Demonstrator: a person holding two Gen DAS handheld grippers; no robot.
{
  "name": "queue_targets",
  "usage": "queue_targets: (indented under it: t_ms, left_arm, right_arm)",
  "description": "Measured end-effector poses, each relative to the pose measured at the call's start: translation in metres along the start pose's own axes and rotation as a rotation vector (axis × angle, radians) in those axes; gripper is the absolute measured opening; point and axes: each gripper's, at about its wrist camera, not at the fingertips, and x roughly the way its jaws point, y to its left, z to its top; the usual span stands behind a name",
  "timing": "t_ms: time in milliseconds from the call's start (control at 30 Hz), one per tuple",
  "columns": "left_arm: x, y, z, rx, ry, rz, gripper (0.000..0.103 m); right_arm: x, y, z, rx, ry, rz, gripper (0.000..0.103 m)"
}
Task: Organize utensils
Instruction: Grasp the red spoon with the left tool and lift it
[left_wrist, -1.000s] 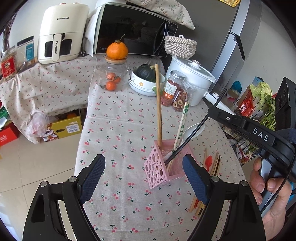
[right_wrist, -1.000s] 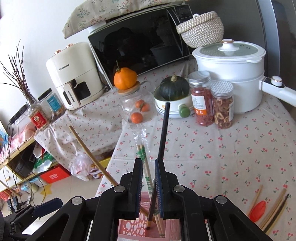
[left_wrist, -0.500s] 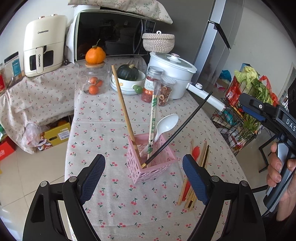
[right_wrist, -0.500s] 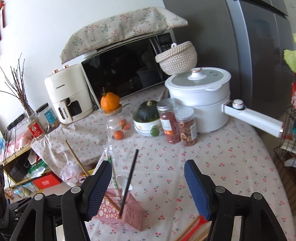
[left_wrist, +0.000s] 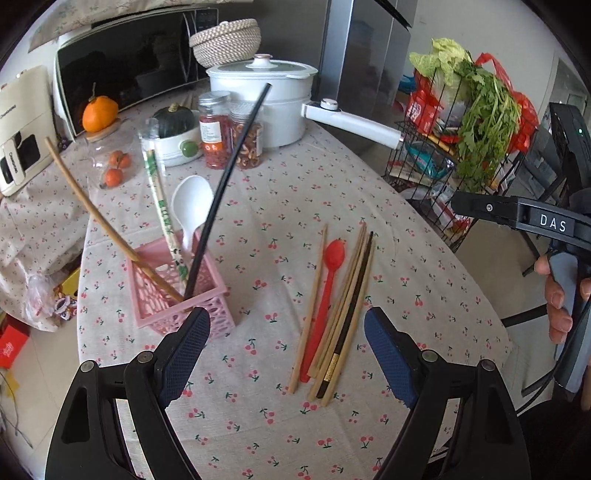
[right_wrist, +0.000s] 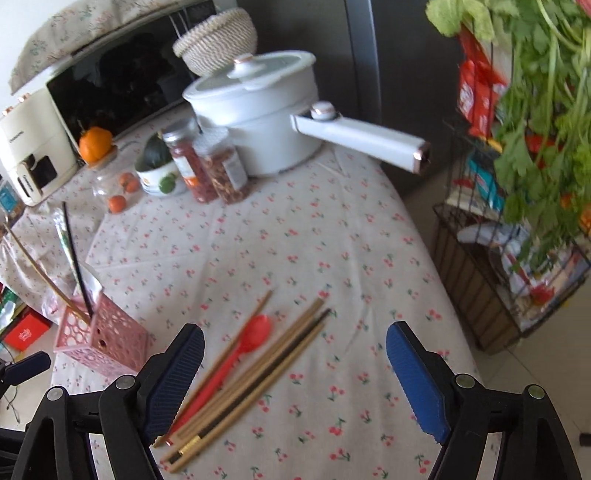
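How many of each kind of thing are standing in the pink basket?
Wooden chopstick: 1
Black chopstick: 1
Wrapped chopsticks pack: 1
White spoon: 1
Total in the basket: 4

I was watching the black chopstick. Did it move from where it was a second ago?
Yes. The right hand-held gripper, jaws just opened and empty, let go of it; the black chopstick now stands in the pink basket, leaning toward the white pot.
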Motion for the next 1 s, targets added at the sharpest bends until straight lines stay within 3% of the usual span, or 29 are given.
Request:
queue_targets:
  t_ms: [100, 167, 233, 300, 433, 800, 1000]
  left_arm:
    - [0.024, -0.026, 0.007, 0.051, 0.046, -0.005, 0.086]
    - [0.045, -0.038, 0.011, 0.068, 0.086, -0.005, 0.076]
    - [0.067, -0.047, 0.017, 0.063, 0.134, -0.022, 0.055]
    - [0.090, -0.051, 0.024, 0.032, 0.182, -0.041, 0.040]
    - [0.130, -0.050, 0.038, -0.007, 0.252, -0.014, 0.018]
    - [0.182, -0.049, 0.052, 0.022, 0.341, 0.044, 0.013]
    - [0.190, -0.051, 0.061, 0.014, 0.372, 0.015, 0.010]
  right_arm:
    - [0.015, -0.019, -0.004, 0.045, 0.070, 0.004, 0.085]
    - [0.022, -0.029, -0.005, 0.056, 0.088, -0.017, 0.085]
    - [0.027, -0.036, -0.006, 0.061, 0.103, -0.036, 0.085]
    - [0.033, -0.042, -0.007, 0.070, 0.121, -0.043, 0.085]
    - [0.041, -0.054, -0.007, 0.099, 0.151, -0.040, 0.085]
    - [0.054, -0.061, -0.003, 0.105, 0.182, -0.032, 0.085]
    - [0.059, -0.062, -0.004, 0.110, 0.197, -0.041, 0.085]
